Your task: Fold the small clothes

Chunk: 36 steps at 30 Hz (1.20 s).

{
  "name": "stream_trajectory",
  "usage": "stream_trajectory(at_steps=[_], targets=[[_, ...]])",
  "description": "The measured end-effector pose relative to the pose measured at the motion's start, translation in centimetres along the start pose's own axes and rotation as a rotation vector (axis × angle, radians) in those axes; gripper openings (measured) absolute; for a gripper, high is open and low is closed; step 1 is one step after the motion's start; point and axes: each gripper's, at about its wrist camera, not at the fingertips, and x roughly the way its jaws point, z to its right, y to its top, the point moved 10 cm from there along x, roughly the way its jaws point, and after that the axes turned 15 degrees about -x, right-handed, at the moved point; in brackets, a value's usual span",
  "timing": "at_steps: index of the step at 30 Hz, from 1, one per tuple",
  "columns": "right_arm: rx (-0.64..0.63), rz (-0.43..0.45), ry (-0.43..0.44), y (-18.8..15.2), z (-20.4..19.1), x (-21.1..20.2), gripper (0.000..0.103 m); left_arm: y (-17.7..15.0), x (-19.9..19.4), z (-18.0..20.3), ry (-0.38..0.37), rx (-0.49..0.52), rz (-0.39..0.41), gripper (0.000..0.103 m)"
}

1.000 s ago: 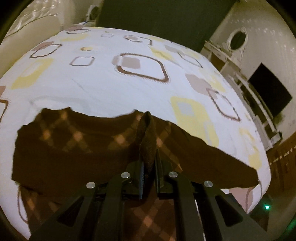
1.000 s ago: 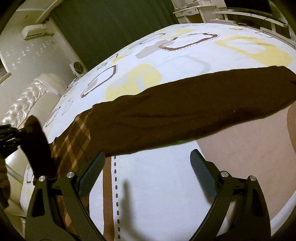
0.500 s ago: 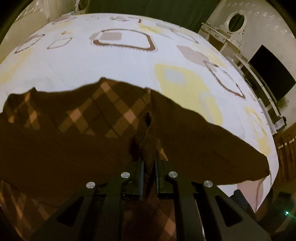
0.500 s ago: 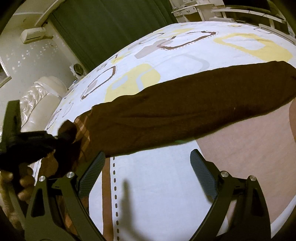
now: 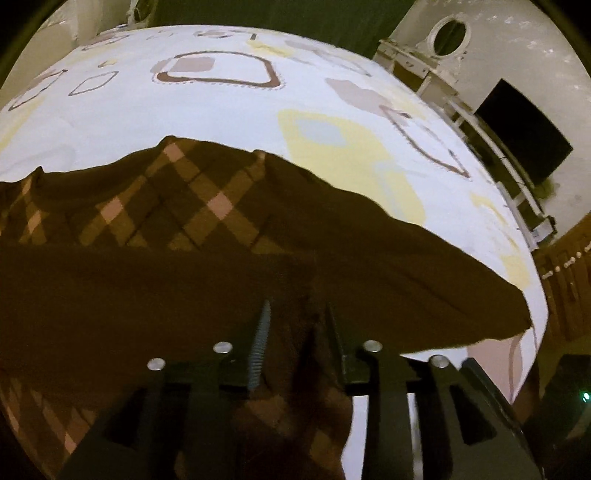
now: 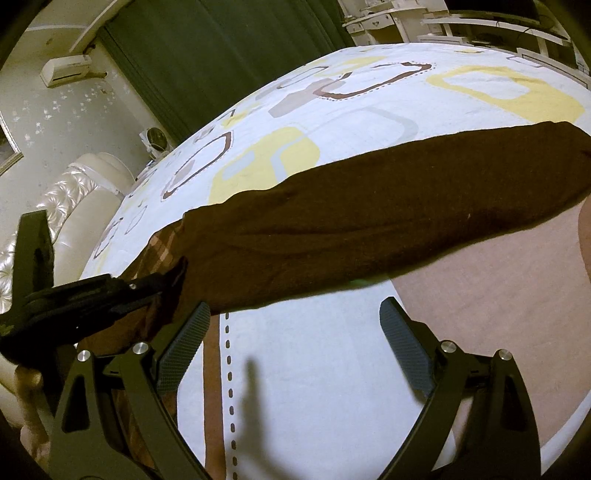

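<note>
**Brown garment on bed, left fingers releasing**

The bed (image 5: pixel 229 122) carries a white cover with yellow and brown squares. The brown garment (image 5: pixel 207 236) lies across it: plaid body at 9 o'clock in the left wrist view, one plain sleeve (image 6: pixel 388 206) extending toward 3 o'clock. The left gripper (image 5: pixel 295 332) sits over a folded-in dark sleeve; its fingers are opening, fabric still between them. The right gripper (image 6: pixel 295 332) hovers over bare cover, fingers wide, holding nothing.

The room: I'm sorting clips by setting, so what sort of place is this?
Most likely a bedroom: a bed with a patterned sheet, a tufted headboard, and a dressing table with an oval mirror.
</note>
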Motion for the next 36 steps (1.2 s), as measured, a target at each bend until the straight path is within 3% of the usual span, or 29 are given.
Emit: stream_trajectory(at_steps=[5,8,10,13,16,20,24,27,29,35,36], targets=[[0.007,0.005,0.011,0.2,0.0,-0.4,0.093,-0.1,-3.0,-2.1,-0.025,-0.028,0.036,0.050],[0.019,0.074,0.036,1.6,-0.5,-2.0,0.093,0.4,-6.1,-6.2,0.008,-0.054,0.102,0.059],[0.010,0.100,0.101,2.7,-2.0,-2.8,0.093,0.6,-8.0,-10.1,0.057,-0.080,0.155,0.063],[0.060,0.054,0.260,3.2,-4.7,-1.8,0.091,1.0,-10.2,-15.3,0.126,-0.106,0.203,0.063],[0.154,-0.059,0.363,2.9,-6.5,1.4,0.077,1.3,-11.8,-21.0,0.192,-0.170,0.222,0.063],[0.194,-0.181,0.385,2.2,-8.4,5.8,0.074,1.8,-13.9,-26.3,0.213,-0.266,0.258,0.063],[0.222,-0.189,0.395,2.7,-9.9,7.5,0.073,1.8,-14.5,-28.7,0.221,-0.305,0.268,0.063],[0.238,-0.188,0.402,3.0,-10.9,7.5,0.062,1.9,-14.2,-29.9,0.215,-0.332,0.263,0.063],[0.232,-0.171,0.372,3.3,-10.9,7.0,0.062,1.9,-14.4,-30.5,0.204,-0.353,0.272,0.063],[0.204,-0.255,0.361,1.8,-11.6,8.3,0.061,2.3,-14.3,-32.0,0.213,-0.382,0.274,0.063],[0.199,-0.254,0.354,1.8,-11.6,8.5,0.055,2.3,-14.3,-32.2,0.210,-0.393,0.273,0.063]])
